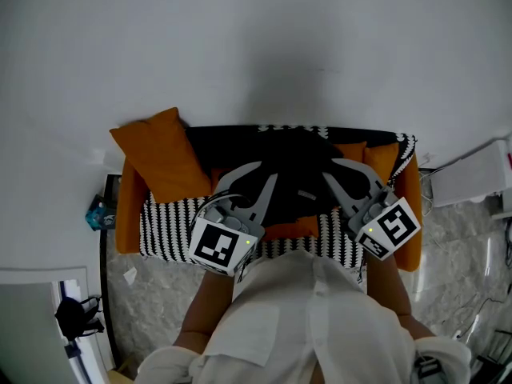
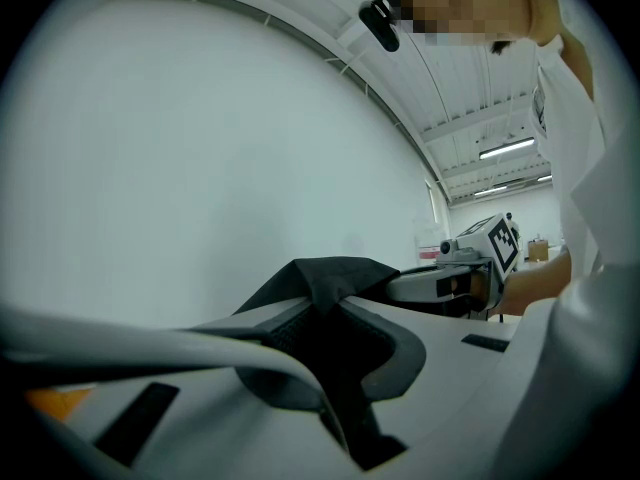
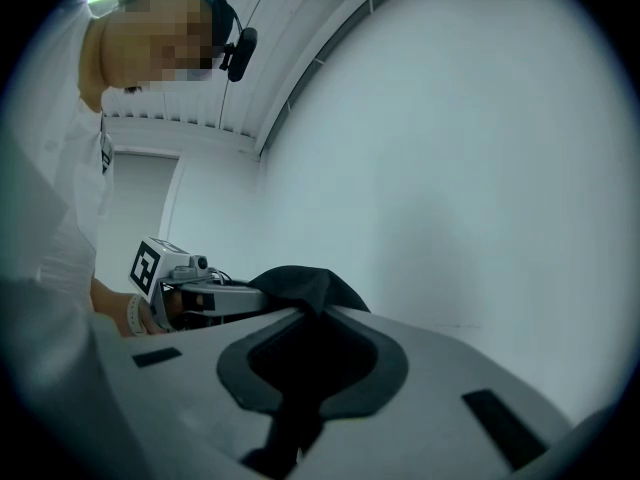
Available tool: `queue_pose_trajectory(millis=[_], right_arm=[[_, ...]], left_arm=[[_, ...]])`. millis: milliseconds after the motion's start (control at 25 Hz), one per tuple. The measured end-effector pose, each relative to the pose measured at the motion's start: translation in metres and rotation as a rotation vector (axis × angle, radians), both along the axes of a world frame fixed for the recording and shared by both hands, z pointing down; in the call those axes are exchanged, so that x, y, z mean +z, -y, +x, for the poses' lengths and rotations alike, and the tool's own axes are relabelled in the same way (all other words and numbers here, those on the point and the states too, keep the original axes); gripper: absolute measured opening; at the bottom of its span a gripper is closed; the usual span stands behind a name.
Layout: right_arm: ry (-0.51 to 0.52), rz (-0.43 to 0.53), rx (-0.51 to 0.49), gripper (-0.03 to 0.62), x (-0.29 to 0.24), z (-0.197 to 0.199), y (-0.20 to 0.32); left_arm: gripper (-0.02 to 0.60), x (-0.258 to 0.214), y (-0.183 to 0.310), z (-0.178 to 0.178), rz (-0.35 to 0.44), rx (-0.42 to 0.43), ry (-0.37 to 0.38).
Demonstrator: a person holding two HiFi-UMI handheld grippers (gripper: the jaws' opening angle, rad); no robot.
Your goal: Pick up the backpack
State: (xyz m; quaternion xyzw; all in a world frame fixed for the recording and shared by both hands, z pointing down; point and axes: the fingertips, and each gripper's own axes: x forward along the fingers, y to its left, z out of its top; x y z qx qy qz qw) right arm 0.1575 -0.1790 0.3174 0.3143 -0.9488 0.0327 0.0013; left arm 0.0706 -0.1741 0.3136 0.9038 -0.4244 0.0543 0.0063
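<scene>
The black backpack (image 1: 298, 160) hangs above the sofa between my two grippers. My left gripper (image 1: 266, 172) is shut on its left side and my right gripper (image 1: 329, 170) is shut on its right side. In the left gripper view the jaws (image 2: 332, 303) pinch a peak of black backpack fabric (image 2: 330, 271), and the right gripper (image 2: 478, 258) shows beyond it. In the right gripper view the jaws (image 3: 311, 313) clamp a like fold of the backpack fabric (image 3: 300, 283), with the left gripper (image 3: 185, 286) behind it. Most of the pack's body is hidden in both gripper views.
Below the pack stands an orange sofa (image 1: 128, 214) with a black-and-white striped throw (image 1: 168, 222) and a large orange cushion (image 1: 160, 154). A white wall rises behind. A white box (image 1: 472, 174) sits at the right, a dark tripod (image 1: 76, 318) at the lower left.
</scene>
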Motion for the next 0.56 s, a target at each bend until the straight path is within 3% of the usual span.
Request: queue_pose_trajectory(millis=[560], right_arm=[[-0.003,0.018,-0.005,0.034,-0.0063,-0.0016,-0.0082]], left_arm=[[0.051,-0.0069,-0.0077,-0.0008,0.020,0.010,-0.019]])
